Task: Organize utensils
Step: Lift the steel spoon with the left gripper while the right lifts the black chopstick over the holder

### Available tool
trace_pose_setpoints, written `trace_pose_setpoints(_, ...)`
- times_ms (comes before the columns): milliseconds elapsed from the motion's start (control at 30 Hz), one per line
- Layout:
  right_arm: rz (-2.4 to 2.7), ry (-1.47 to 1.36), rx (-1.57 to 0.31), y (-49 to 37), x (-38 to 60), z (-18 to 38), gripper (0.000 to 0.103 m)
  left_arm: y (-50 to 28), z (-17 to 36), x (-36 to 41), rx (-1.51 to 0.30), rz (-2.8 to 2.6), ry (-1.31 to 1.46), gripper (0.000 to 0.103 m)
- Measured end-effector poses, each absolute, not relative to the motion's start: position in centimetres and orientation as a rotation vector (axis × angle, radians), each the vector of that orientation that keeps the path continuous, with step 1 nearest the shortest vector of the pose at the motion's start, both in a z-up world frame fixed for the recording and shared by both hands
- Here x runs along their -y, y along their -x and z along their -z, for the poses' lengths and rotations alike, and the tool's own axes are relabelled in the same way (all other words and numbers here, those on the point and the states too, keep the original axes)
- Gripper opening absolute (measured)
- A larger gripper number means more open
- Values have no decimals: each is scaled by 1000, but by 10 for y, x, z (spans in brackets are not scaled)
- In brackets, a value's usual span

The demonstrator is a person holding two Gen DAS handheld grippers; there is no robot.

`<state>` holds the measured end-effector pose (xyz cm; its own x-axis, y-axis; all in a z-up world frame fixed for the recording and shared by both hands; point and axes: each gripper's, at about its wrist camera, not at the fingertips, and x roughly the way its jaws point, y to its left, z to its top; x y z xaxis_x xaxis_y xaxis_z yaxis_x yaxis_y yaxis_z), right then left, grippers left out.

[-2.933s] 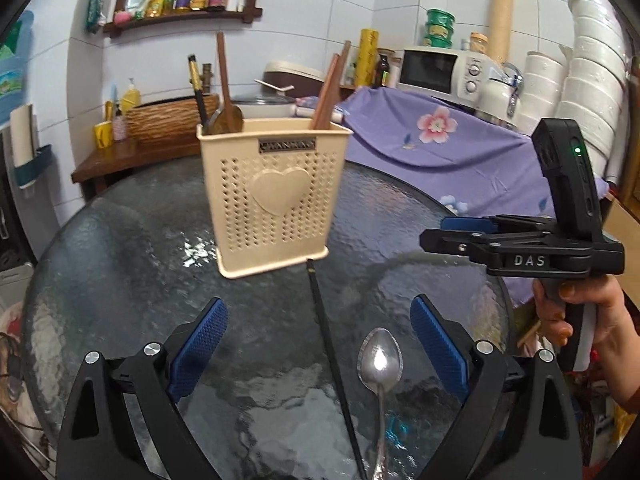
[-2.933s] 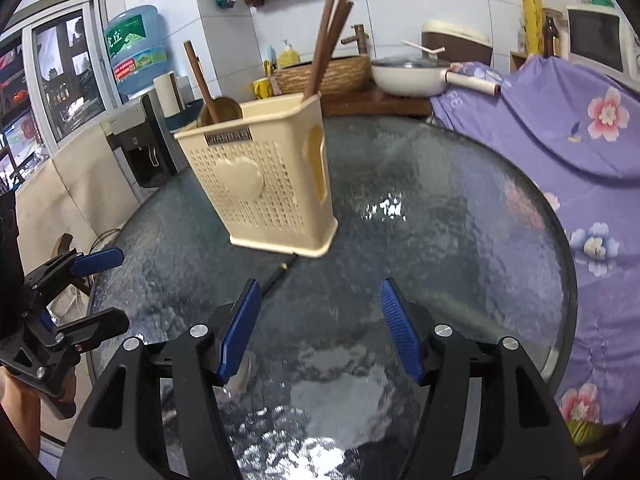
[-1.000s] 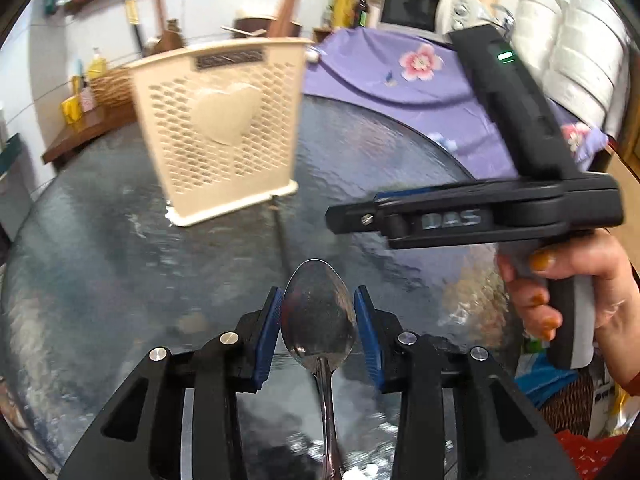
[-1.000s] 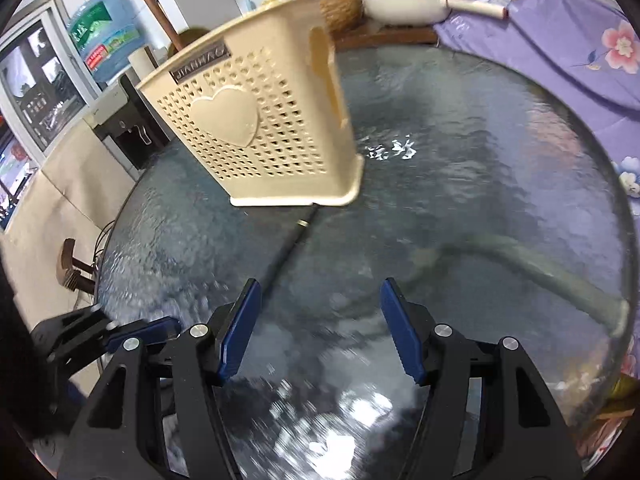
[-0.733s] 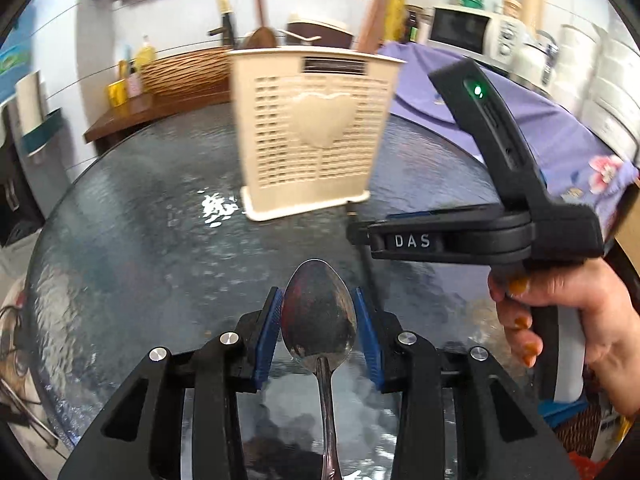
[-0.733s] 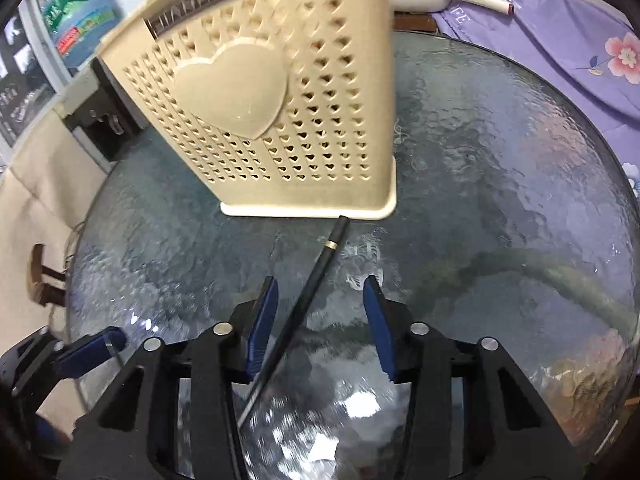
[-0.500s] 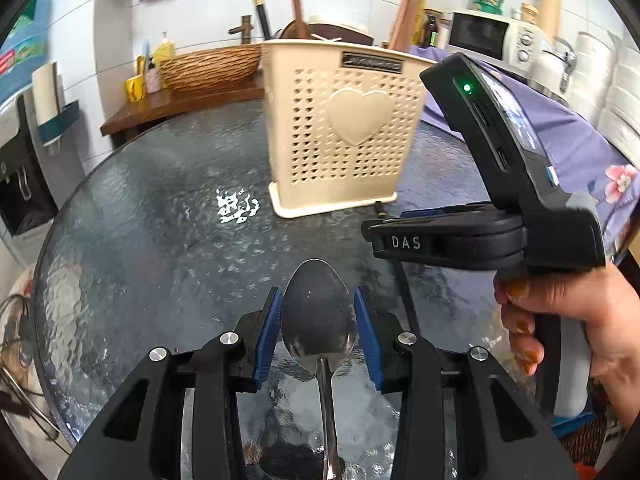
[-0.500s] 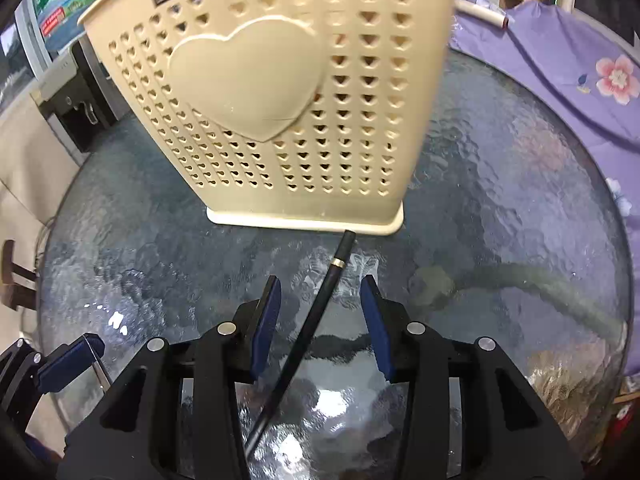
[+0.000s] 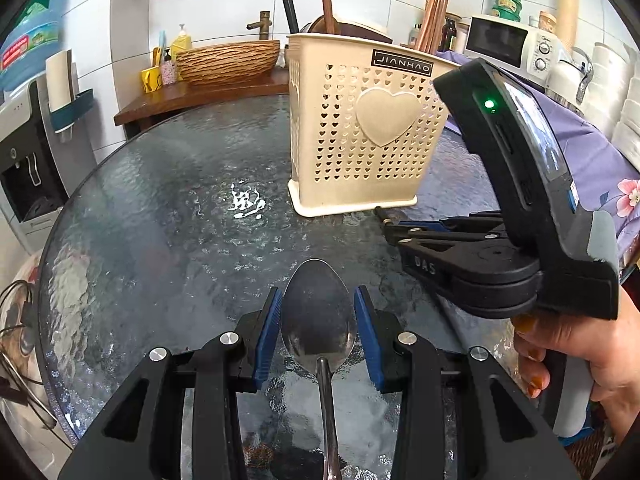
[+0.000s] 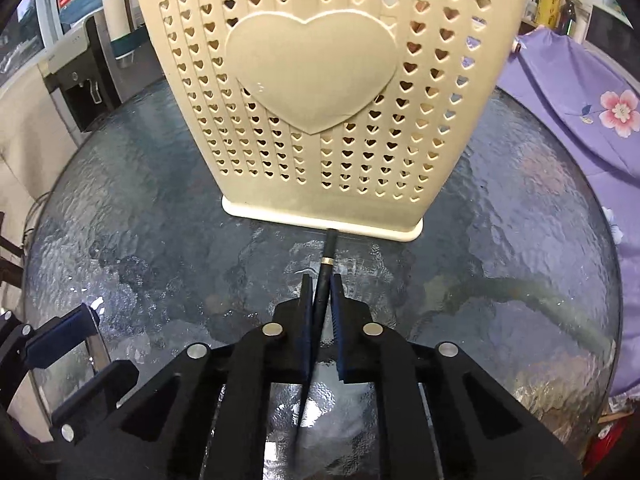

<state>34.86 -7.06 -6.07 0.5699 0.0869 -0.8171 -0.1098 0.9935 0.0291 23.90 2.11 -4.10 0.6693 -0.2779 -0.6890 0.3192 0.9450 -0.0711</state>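
A cream plastic utensil basket (image 9: 360, 136) with heart-shaped holes stands upright on the round glass table (image 9: 160, 216), holding wooden utensils and chopsticks. My left gripper (image 9: 318, 320) is shut on the bowl of a metal spoon (image 9: 318, 316), its handle running back toward the camera. In the right wrist view the basket (image 10: 320, 92) fills the frame ahead. My right gripper (image 10: 321, 286) is shut on a black chopstick (image 10: 325, 268) lying on the glass, whose gold-banded tip reaches the basket's base. The right gripper (image 9: 390, 230) also shows beside the basket in the left wrist view.
A hand (image 9: 576, 352) grips the right tool's handle. Purple floral cloth (image 10: 576, 92) covers a surface right of the table. A wooden counter with a woven basket (image 9: 228, 60), a microwave (image 9: 504, 46) and stacked white bowls (image 9: 616, 92) stand behind. A water dispenser (image 9: 24, 128) sits at left.
My right gripper moved in toward the basket's base and closed its jaws on the black chopstick. My left gripper kept its hold on the spoon while swinging so the basket now sits right of centre.
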Motion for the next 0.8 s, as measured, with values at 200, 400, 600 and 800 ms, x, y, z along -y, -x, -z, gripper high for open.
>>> trace_pose_setpoints(200, -225, -79, -941, -333, 106, 52, 8, -240, 36, -21, -759, 342, -54, 36)
trace_pose_setpoints(400, -335, -137, -836, -304, 136, 13, 8, -237, 20, -14, -721, 357, -47, 36)
trace_pose_setpoints(600, -413, -158, -713, -278, 166, -40, 8, -230, -9, -2, -644, 385, -52, 36)
trace_pose_setpoints(800, -462, -183, -643, -260, 202, -70, 8, -225, -34, 10, -592, 413, -48, 36)
